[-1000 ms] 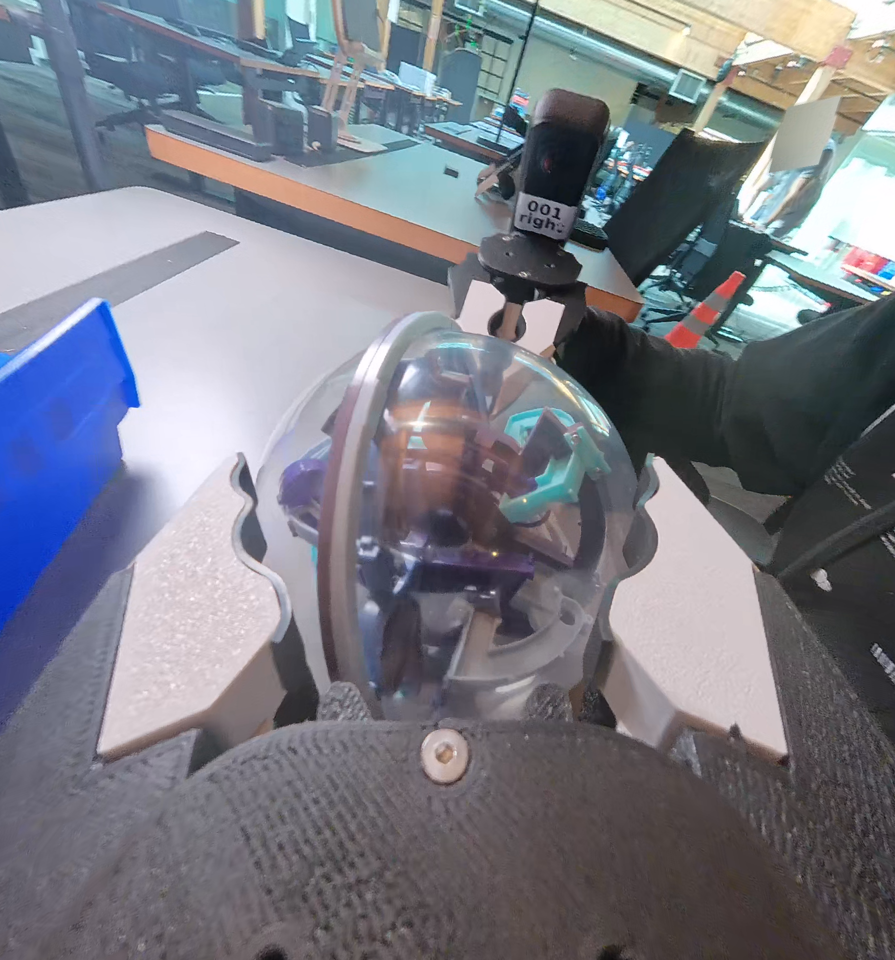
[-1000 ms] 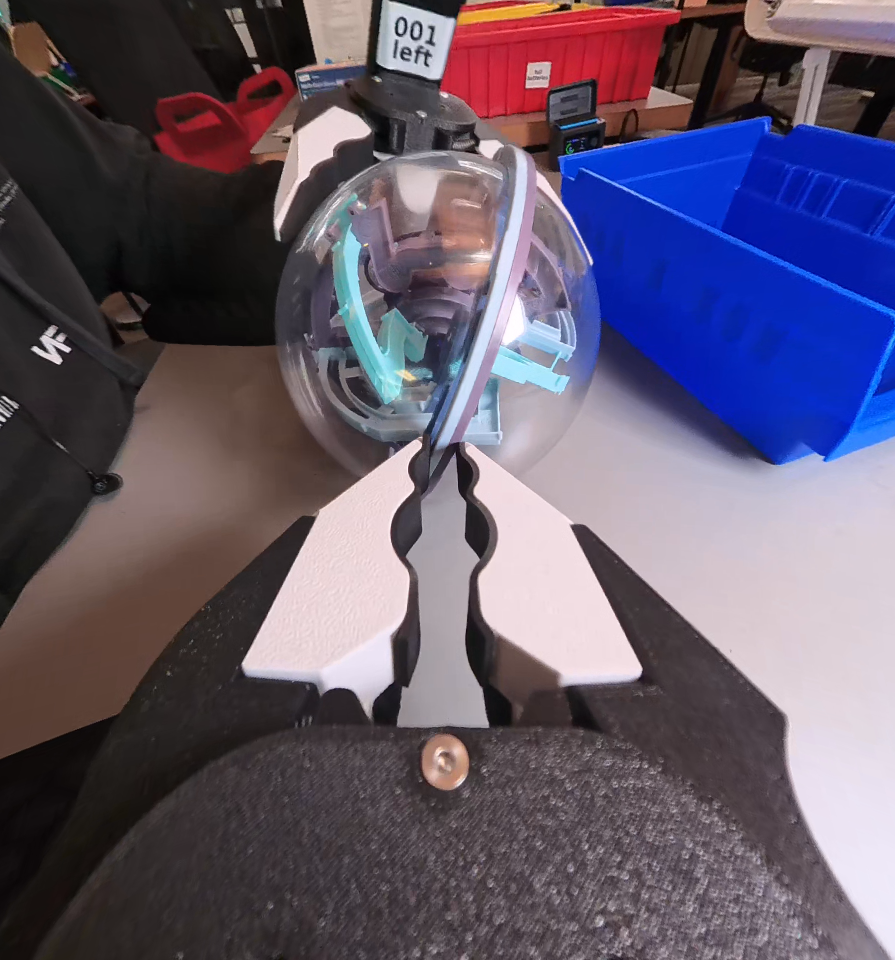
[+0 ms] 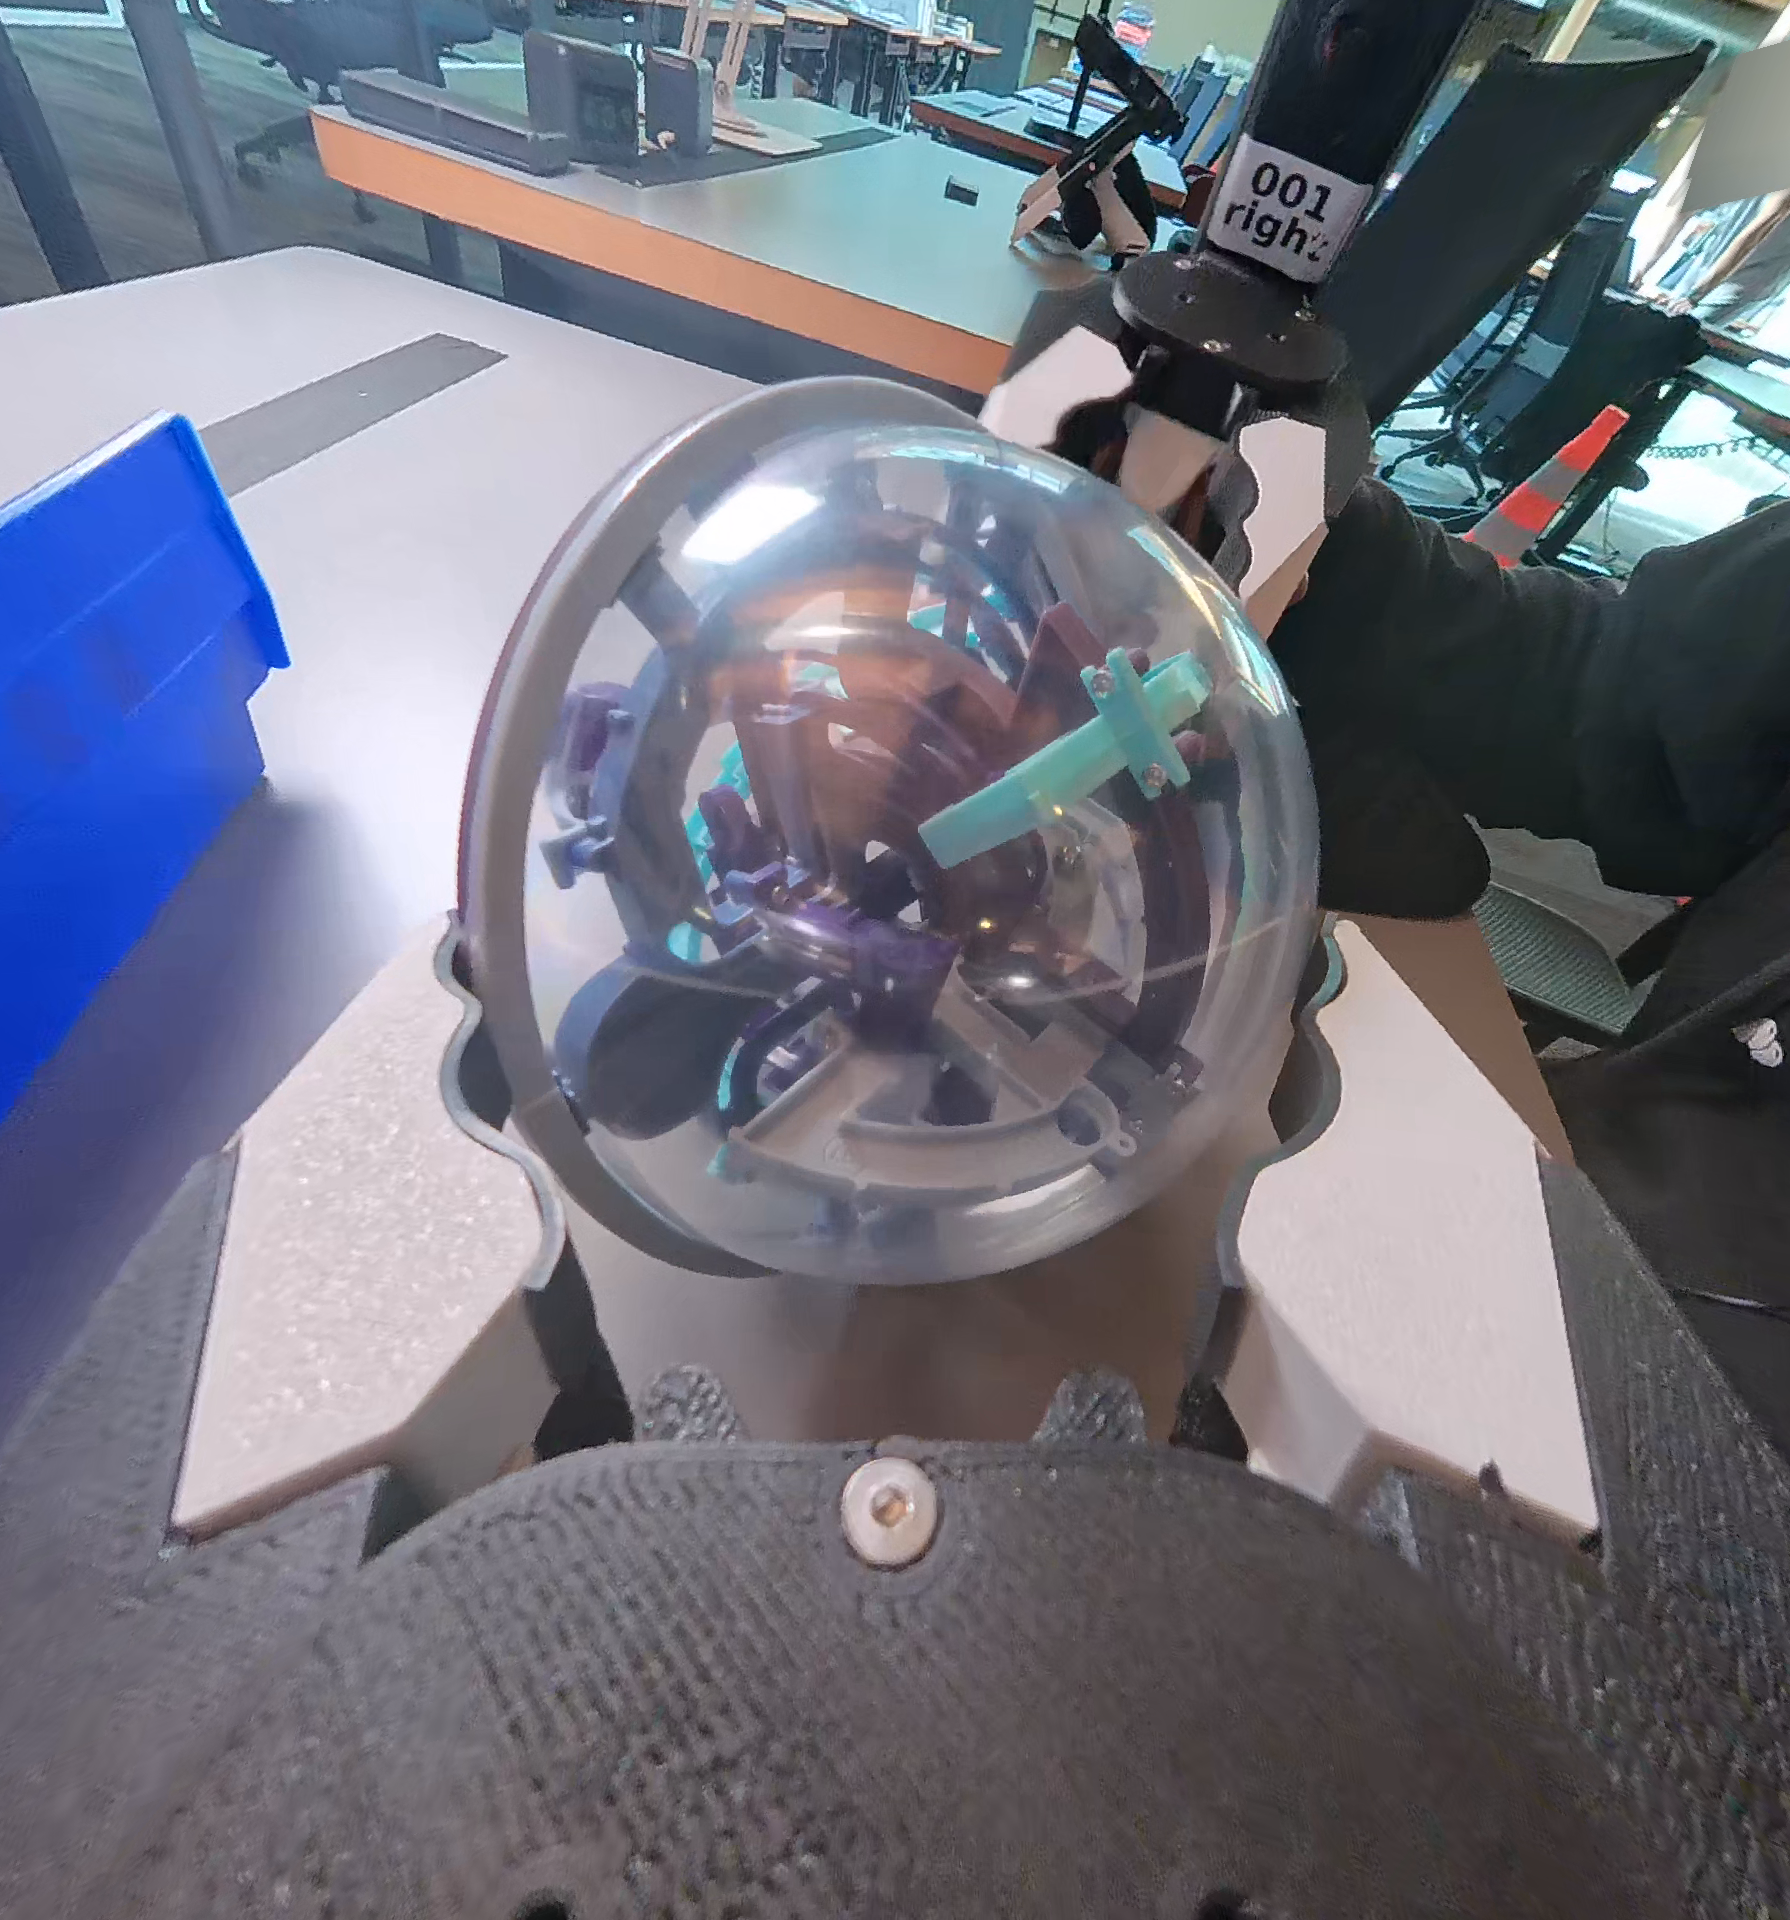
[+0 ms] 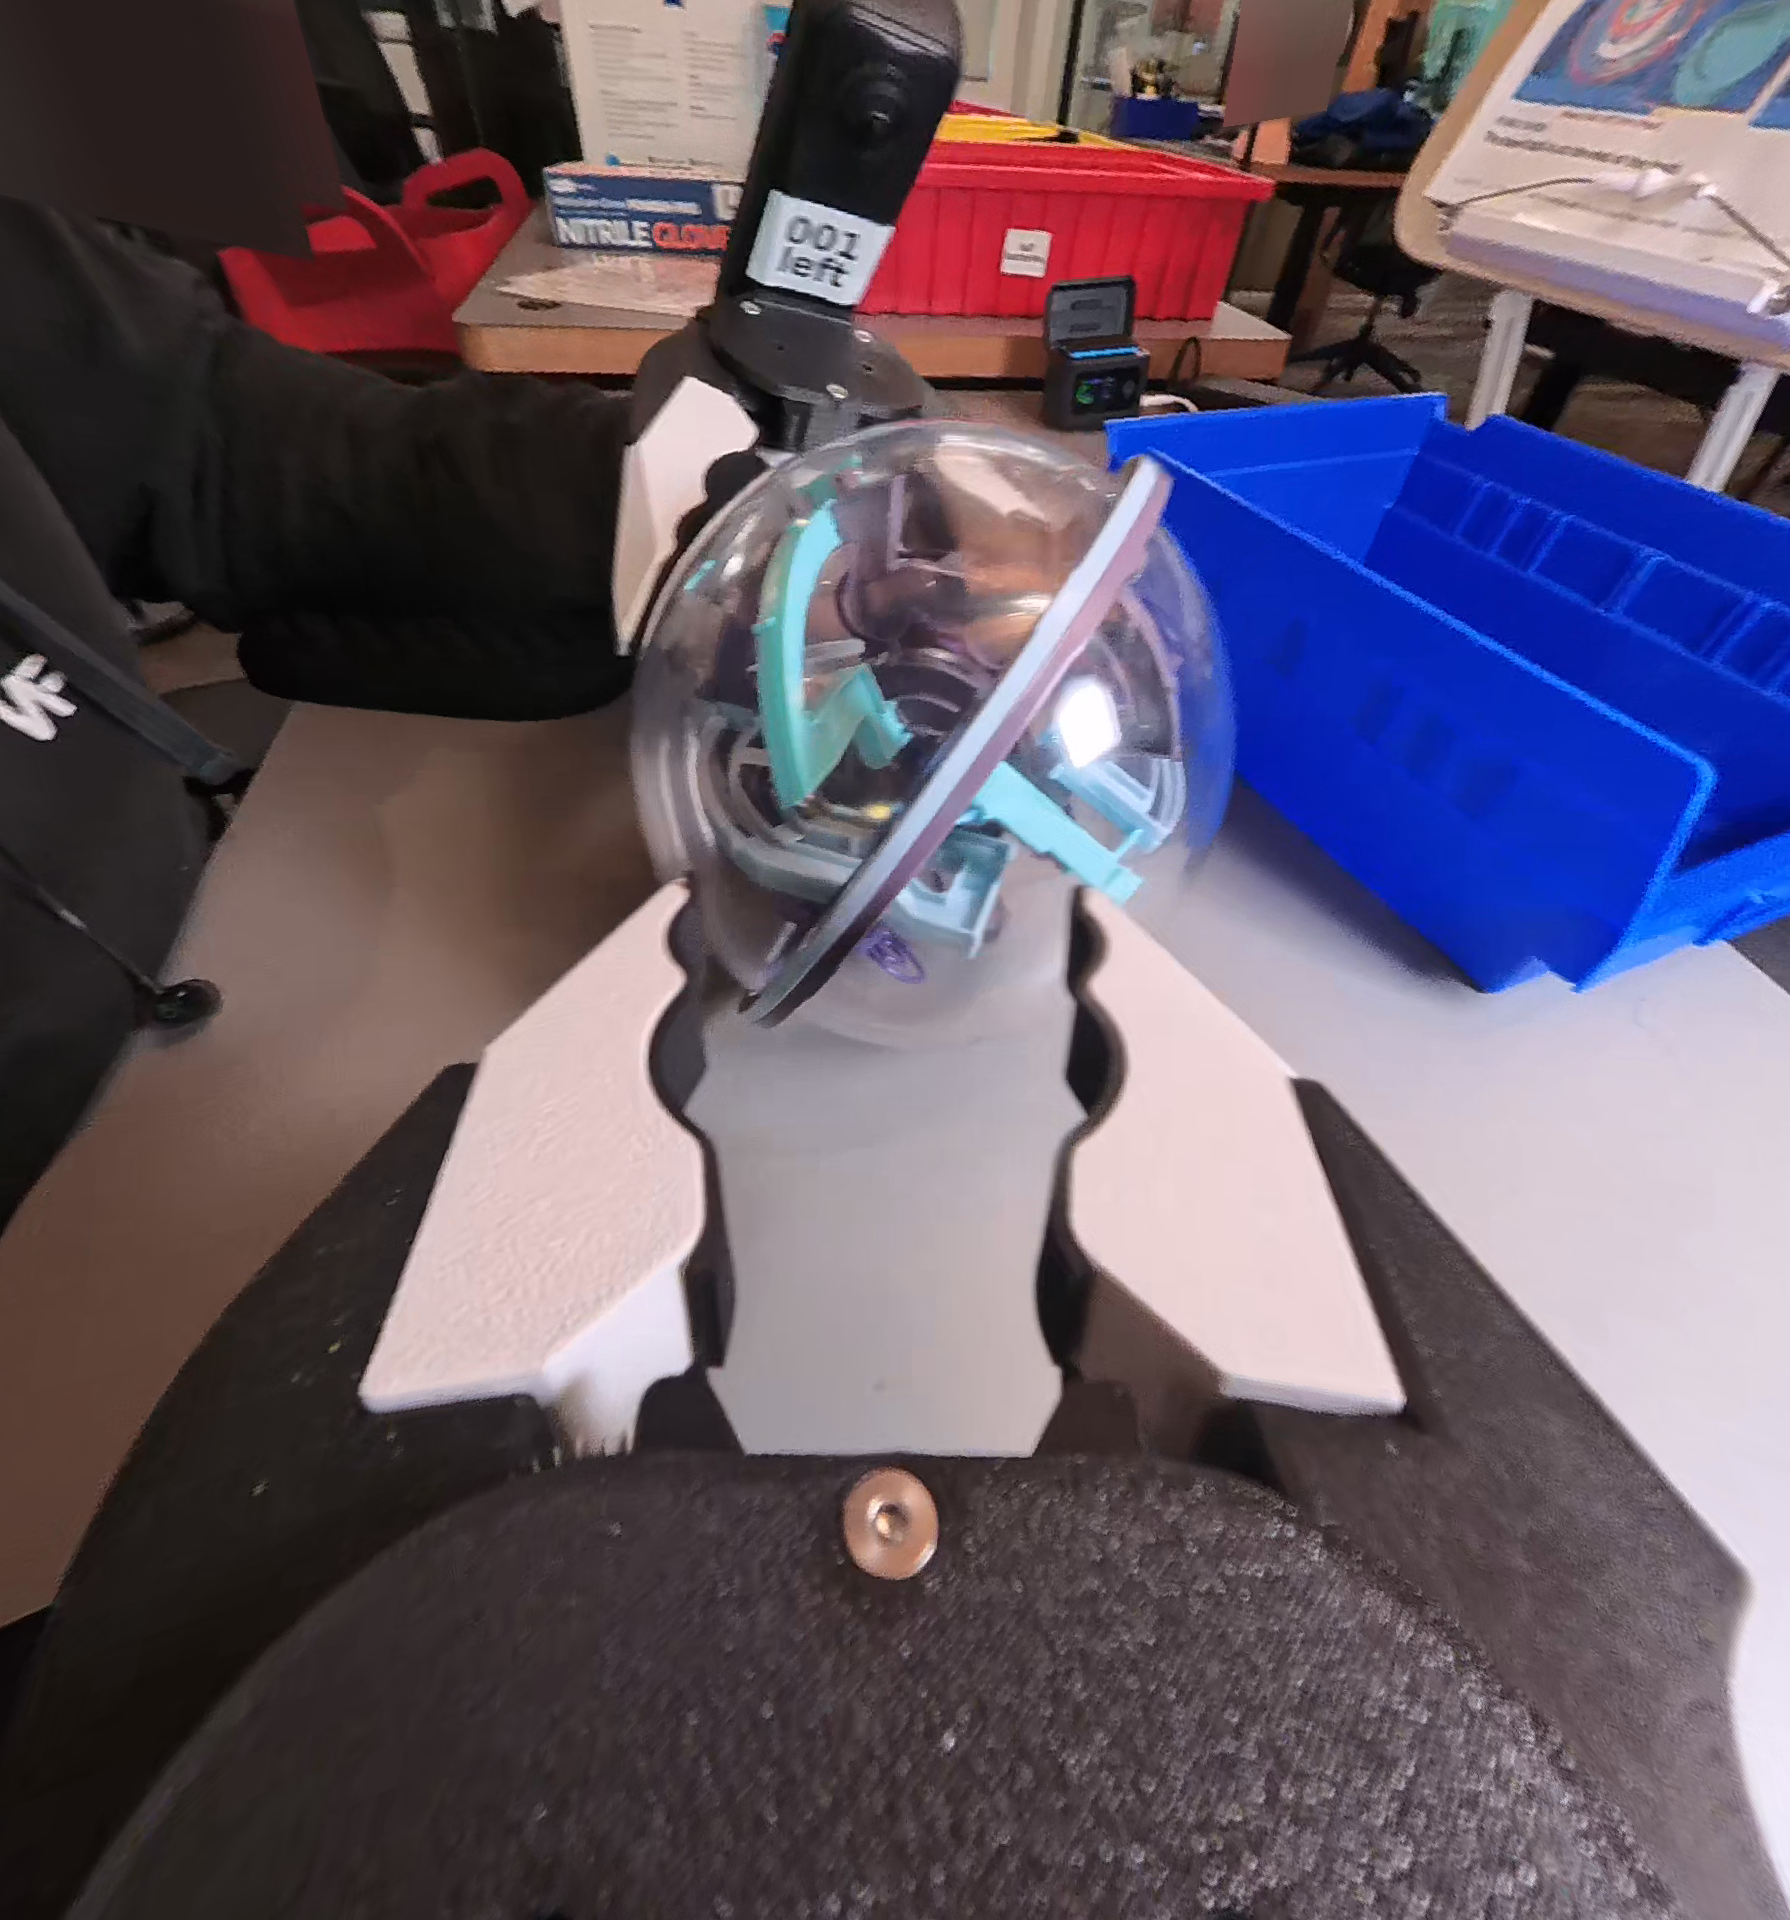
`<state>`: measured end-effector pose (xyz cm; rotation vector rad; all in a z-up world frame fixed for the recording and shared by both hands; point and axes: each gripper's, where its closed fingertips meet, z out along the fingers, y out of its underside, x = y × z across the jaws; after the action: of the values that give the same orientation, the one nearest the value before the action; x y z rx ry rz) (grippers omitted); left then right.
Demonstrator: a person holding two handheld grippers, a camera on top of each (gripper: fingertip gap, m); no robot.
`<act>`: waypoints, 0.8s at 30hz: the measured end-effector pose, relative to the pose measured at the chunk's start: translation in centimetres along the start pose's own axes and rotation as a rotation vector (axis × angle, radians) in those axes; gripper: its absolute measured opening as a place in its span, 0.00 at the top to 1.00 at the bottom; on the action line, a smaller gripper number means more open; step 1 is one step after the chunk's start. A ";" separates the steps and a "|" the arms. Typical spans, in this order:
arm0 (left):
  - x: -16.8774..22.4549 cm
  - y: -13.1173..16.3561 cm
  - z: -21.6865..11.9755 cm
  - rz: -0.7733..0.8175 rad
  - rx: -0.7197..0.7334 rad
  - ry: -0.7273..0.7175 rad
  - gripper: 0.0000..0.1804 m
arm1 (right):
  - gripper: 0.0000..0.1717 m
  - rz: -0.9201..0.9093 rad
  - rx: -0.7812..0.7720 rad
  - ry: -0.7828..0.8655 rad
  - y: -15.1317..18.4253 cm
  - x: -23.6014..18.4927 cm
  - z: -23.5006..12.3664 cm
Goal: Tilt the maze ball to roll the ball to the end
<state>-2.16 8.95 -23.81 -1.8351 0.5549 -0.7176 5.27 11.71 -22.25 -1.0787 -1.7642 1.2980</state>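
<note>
Right hand-held gripper point(image 4: 875, 935) newly spread, blue bin point(image 4: 1493, 727) beside.

Black textured gripper bodies point(image 4: 870, 1714) with white wavy-edged fingers point(image 4: 548, 1195), 1 silver screw point(image 4: 889, 1522) each, black sleeves point(image 3: 1556, 727).

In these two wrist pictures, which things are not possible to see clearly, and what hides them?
- Small rolling ball inside the clear plastic maze ball: not findable in either view; tracks, glare and blur hide it.
- Maze end point: cannot tell.
- Left gripper pad contact: the sphere covers it.
- Right gripper fingertips: blurred, so touch with the sphere is unclear.
- Blue plastic bin: cut off by the right edge.
</note>
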 end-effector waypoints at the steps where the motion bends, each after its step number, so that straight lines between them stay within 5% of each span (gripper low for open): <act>1: 0.1 -0.1 0.1 0.006 0.002 0.001 0.18 | 0.54 -0.005 -0.012 0.019 0.0 0.5 0.1; 6: 0.0 -0.8 0.6 -0.006 0.008 0.003 0.19 | 0.38 0.017 -0.032 0.010 0.0 1.1 1.3; 14: -0.3 -2.4 -0.2 0.004 0.104 -0.019 0.20 | 0.43 0.146 0.018 -0.020 0.8 2.2 1.1; 20: -1.0 1.3 0.3 0.117 -0.029 -0.061 0.16 | 0.44 0.177 0.029 -0.024 1.4 2.5 1.3; 24: -1.6 0.9 1.4 0.134 -0.024 -0.089 0.17 | 0.44 0.213 0.006 -0.022 2.0 2.6 1.8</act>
<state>-2.31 10.63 -25.39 -1.8238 0.6243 -0.5388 3.03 13.67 -24.55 -1.2815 -1.6960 1.4447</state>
